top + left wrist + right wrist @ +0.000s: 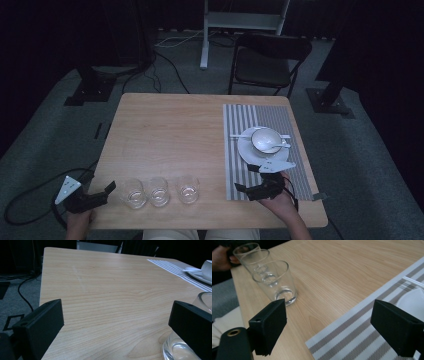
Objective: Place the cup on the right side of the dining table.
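We see a light wooden tabletop (170,135) with three clear drinking glasses (158,191) in a row near the near edge; the row's long axis runs left-right, parallel to that edge, all upright, mouths up. On the right half lies a grey-and-white striped placemat (240,150), stripes and long axis running away from us. On it sits a white round plate (247,150) carrying a white bowl (265,139), with a white spoon (280,147) resting in the bowl, handle pointing right. A white chopstick-like stick (240,135) lies across the plate's far side, axis left-right.

Left gripper (107,190) sits at the near left corner, jaws spread wide, nothing between them, pointing right toward the leftmost glass, just beside it. Right gripper (247,179) hovers over the placemat's near left part, jaws wide apart and empty, just in front of the plate.

Left gripper view: bare wood between the jaws, the leftmost glass's base (180,350) partly behind the right jaw, bowl and plate edge at far right; we can't tell whether jaw touches glass. Right gripper view looks back across the row end-on: glasses line up one behind another, a hand (222,256) behind the farthest one. High view adds a black folding chair (267,60) beyond the tabletop and grey carpet (60,130).
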